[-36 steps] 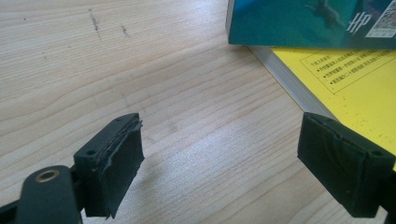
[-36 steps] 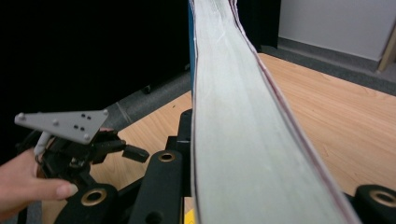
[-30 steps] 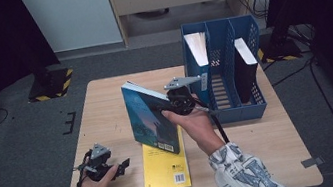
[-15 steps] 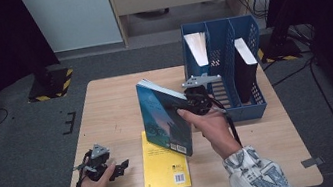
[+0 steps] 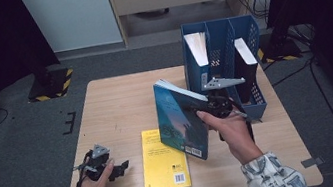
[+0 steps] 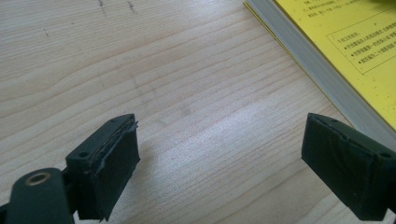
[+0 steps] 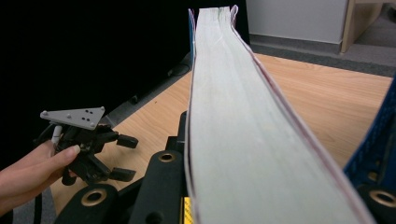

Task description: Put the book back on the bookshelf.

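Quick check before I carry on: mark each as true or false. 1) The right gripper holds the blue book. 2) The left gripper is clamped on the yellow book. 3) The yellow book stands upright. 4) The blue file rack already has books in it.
1) True: the right gripper is shut on the blue book.
2) False: the left gripper is open, beside the yellow book.
3) False: it lies flat on the table.
4) True: the blue file rack holds two.

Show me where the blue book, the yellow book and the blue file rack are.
blue book [image 5: 179, 122], high view, front cover.
yellow book [image 5: 162, 167], high view, back cover.
blue file rack [image 5: 196, 76], high view, left side wall.
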### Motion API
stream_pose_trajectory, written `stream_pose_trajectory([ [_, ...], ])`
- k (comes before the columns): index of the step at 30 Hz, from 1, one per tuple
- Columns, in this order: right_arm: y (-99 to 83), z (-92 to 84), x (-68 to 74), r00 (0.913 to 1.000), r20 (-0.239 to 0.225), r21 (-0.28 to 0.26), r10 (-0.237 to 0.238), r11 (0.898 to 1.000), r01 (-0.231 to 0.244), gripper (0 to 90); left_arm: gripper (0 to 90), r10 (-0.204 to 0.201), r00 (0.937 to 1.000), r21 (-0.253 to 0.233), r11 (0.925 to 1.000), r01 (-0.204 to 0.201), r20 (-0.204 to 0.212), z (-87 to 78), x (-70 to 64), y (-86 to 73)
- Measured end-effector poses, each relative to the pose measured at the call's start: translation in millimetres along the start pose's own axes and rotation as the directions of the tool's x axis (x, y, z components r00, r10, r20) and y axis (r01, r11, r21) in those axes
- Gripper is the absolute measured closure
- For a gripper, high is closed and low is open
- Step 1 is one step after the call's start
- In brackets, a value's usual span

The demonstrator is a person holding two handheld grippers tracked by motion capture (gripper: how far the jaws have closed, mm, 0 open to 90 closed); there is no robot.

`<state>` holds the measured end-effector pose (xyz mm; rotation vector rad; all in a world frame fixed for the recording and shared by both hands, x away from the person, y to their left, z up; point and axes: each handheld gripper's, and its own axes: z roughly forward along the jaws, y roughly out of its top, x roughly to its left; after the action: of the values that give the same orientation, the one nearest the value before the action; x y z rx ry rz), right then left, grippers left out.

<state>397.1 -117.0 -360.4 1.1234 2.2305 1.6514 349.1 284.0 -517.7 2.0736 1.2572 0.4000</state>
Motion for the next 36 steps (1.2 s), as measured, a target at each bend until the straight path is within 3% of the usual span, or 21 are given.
stream_pose_trajectory([
  [6,-2.1,-13.4,-3.1,1.0,0.01,-0.001,-0.001,1.0,0.001,73.7,10.4,0.025,0.9992,0.02,0.9995,-0.025,-0.03,1.8,1.0,-1.9],
  [18,-7.7,-33.5,-11.5,0.9994,0.036,0.002,-0.002,1.0,0.002,73.7,9.5,0.023,0.9981,0.022,0.9995,-0.022,-0.058,4.0,3.8,-4.5],
  [29,-11.1,-57.9,-19.5,0.9981,0.036,-0.017,0.05,0.999,-0.05,73.6,9.4,0.022,0.9983,0.032,0.9993,-0.02,-0.054,5.7,2.7,-5.3],
  [36,-4.0,-73.5,-20.1,0.9962,0.036,-0.042,0.079,0.996,-0.078,73.6,8.9,0.026,0.9981,0.043,0.9988,-0.023,-0.056,6.8,2.5,-6.0],
])
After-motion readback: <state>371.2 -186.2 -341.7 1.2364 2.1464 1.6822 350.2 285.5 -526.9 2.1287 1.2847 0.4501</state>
